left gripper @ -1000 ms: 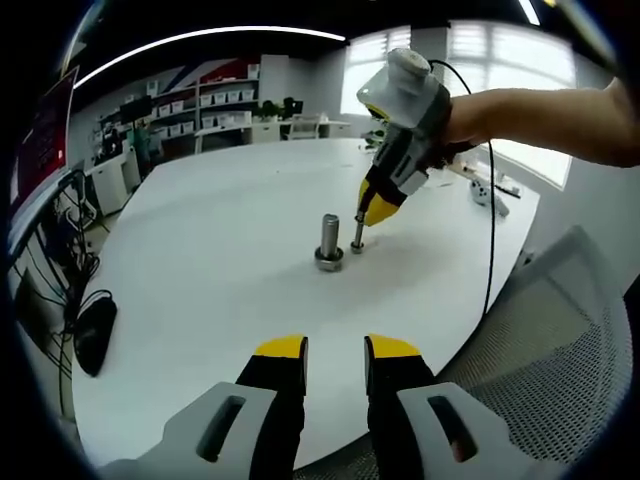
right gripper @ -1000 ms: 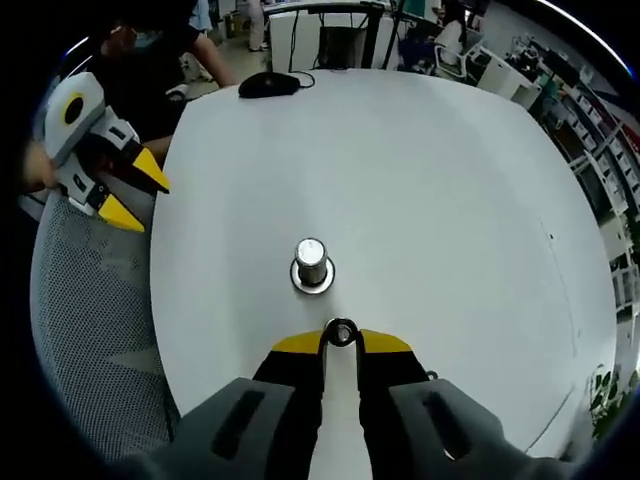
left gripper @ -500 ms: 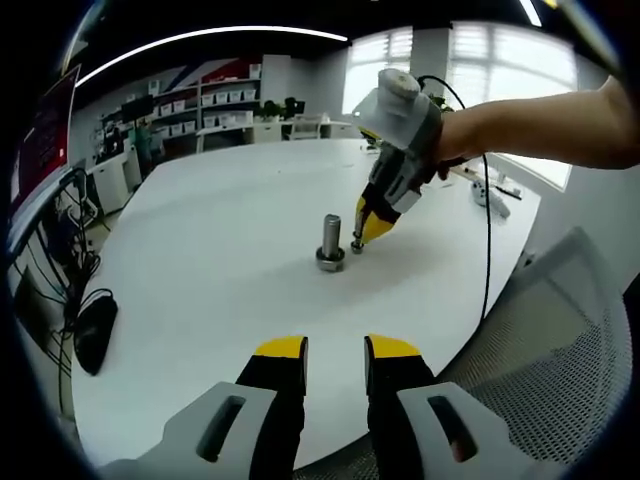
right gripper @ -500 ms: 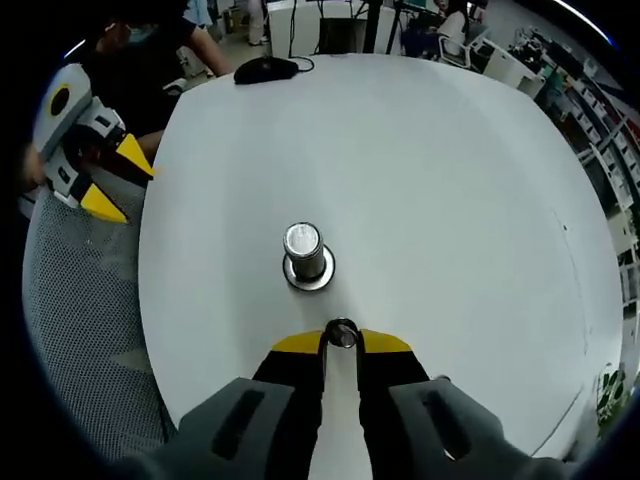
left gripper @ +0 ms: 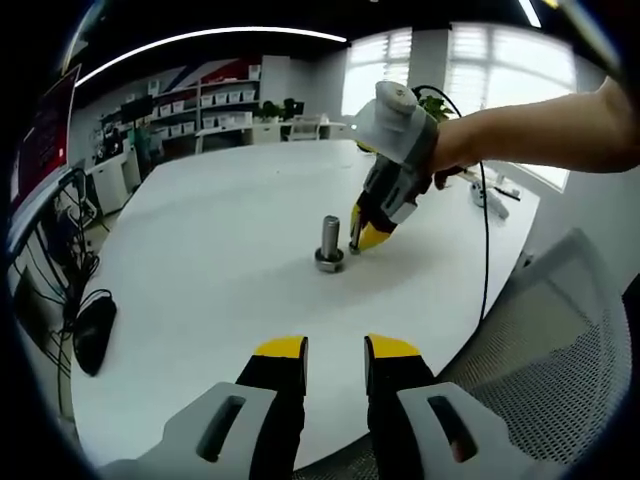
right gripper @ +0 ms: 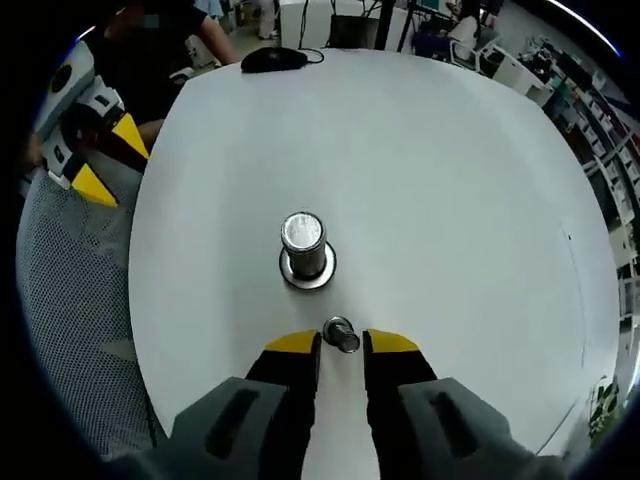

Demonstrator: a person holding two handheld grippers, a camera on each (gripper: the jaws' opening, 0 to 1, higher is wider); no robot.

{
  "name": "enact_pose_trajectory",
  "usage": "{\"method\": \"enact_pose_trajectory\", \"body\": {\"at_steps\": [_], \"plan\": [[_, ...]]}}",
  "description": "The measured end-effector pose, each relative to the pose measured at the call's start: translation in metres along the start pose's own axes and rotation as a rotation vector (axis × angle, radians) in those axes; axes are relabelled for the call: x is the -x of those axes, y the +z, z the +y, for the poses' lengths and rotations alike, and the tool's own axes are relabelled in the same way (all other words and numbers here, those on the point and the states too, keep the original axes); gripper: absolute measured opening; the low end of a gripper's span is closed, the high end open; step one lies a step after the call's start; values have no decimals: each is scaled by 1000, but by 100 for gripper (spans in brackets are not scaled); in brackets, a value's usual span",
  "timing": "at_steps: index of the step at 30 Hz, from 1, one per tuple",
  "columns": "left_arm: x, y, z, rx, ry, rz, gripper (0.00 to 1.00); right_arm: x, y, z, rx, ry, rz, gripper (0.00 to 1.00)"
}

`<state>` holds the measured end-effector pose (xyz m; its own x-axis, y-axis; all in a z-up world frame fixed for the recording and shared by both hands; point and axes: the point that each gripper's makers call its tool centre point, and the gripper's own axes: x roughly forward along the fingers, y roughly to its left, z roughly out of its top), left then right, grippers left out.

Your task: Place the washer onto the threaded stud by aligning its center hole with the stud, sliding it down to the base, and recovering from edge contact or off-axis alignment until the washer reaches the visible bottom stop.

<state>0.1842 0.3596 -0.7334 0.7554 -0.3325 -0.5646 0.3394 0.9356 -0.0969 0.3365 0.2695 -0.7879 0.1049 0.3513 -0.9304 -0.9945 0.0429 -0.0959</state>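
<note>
In the right gripper view the right gripper (right gripper: 341,343) rises from the bottom centre with its yellow-tipped jaws apart, and a small metal piece, apparently the washer (right gripper: 341,334), sits in the gap between the tips; whether the tips touch it cannot be told. Just above it, at mid-frame, the threaded stud (right gripper: 304,246) stands upright on its round base flange on the white table (right gripper: 430,190), close to the washer but apart from it. The left gripper (right gripper: 82,130) shows at the upper left, off the table edge, over a mesh chair (right gripper: 70,330), and a black mouse (right gripper: 268,59) lies at the top. In the left gripper view the left gripper (left gripper: 335,350) has its jaws apart and holding nothing at the bottom centre, while the right gripper's tips are down beside the stud (left gripper: 329,243) at centre frame
</note>
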Motion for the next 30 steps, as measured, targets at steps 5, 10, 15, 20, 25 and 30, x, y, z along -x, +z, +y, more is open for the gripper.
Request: {"method": "enact_pose_trajectory", "body": {"at_steps": [5,10,15,20,25,30], "plan": [[0,0,0,-1,-1,2,20,4,-5,0,-48,2,-20,22],[0,0,0,-2,0,3,20,8,-13,-4,-86,-5,-34,22],[0,-1,0,-1,1,4,20,13,-19,-6,-112,-16,-47,22],[0,-1,0,-2,2,8,20,18,-26,-14,-165,-39,-72,23],[0,-2,1,-2,4,11,20,24,-32,-23,-205,-74,-96,23],[0,-2,1,-2,5,15,20,28,-37,-33,-251,-106,-120,23]]}}
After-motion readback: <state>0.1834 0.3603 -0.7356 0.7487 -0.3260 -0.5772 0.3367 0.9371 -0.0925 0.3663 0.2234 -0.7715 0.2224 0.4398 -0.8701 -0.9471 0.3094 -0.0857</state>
